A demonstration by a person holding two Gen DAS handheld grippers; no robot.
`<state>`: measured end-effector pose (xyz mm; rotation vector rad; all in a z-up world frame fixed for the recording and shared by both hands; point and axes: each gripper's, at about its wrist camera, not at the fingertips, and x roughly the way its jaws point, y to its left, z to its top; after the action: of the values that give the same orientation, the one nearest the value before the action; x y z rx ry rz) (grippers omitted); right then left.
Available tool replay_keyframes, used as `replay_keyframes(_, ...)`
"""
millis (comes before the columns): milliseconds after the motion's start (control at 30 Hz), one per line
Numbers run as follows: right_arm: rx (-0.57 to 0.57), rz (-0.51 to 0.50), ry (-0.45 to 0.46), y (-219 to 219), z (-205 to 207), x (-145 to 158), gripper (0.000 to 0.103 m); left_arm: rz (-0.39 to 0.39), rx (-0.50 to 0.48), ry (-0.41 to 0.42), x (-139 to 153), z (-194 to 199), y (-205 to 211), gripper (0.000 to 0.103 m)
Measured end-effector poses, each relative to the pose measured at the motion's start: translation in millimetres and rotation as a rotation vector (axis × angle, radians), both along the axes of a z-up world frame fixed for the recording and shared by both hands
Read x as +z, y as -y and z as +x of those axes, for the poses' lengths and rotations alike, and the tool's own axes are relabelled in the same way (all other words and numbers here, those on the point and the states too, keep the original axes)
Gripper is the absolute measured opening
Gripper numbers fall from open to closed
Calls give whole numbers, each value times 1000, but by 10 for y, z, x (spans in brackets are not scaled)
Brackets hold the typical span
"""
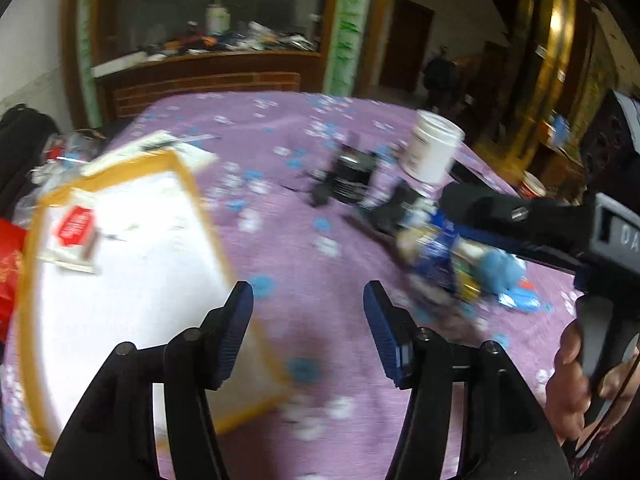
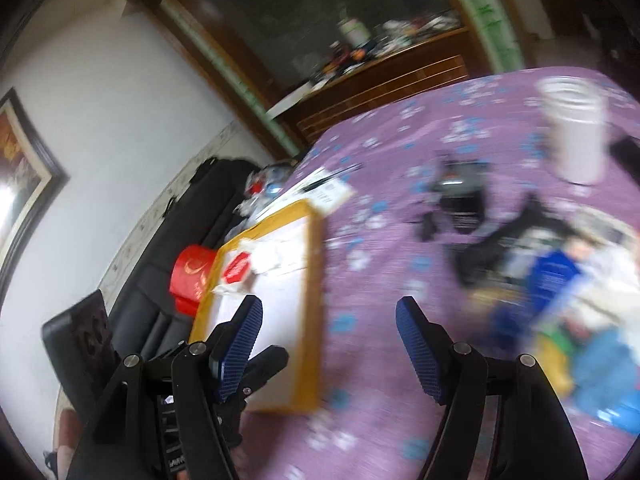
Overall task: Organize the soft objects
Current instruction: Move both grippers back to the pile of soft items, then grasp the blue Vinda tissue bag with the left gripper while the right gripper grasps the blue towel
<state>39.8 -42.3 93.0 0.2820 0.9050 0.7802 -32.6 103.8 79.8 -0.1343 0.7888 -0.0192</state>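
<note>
A white tray with a yellow rim point(image 1: 192, 196) lies on the purple flowered cloth point(image 1: 288, 152) at the left; it also shows in the right wrist view point(image 2: 314, 280). It holds a white packet with a red label point(image 1: 76, 224) point(image 2: 238, 268). A blurred pile of soft items point(image 1: 444, 264), blue, white and yellow, lies at the right point(image 2: 560, 292). My left gripper point(image 1: 308, 336) is open and empty above the cloth, beside the tray's near corner. My right gripper point(image 2: 328, 348) is open and empty over the tray's right edge; its body shows in the left wrist view point(image 1: 540, 220).
A white plastic jar point(image 1: 434, 146) point(image 2: 576, 128) stands at the far right of the table. A small black device point(image 1: 352, 172) point(image 2: 460, 196) lies mid-table. A red bag point(image 2: 192, 276) and a dark sofa point(image 2: 160, 264) are left of the table. A wooden cabinet point(image 1: 200, 76) stands behind.
</note>
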Motion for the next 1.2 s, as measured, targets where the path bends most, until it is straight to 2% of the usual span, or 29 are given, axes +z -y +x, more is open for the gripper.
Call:
replay_keyframes(100,-89,17,3,590,-47,-47,73,-19,-45,-33,-90,95,297,56)
replay_keyframes(267,-201,9,6,1311,-62,-181,73,-20,-60,-95,-207,269,671,56)
replay_keyframes(400,-288,-16,63,1664,-73,-296,73,-14,-44,-117,-250,393,840,68)
replay_keyframes(500,-295,9,52,1764,-40,-394,73,0,-31,-121,-289,458,894,68)
replay_keyframes(733,-256,29,42,1720,-4,-503,73,-33,-5,-163,-419,706,897,72)
replay_keyframes(1000,-243,11,37,1692,-13,-536,73,-120,-9,-164,-576,903,916,74)
replay_keyframes(1067,-236,-1,38,1661,-11,-541,73,-157,-30,-133,-605,882,880,61)
replay_keyframes(1100,-231,-7,42,1640,-18,-541,73,-162,-39,-131,-619,877,870,48)
replay_keyframes(1200,-216,-52,67,1550,-51,-539,73,-142,-47,-109,-583,847,852,47)
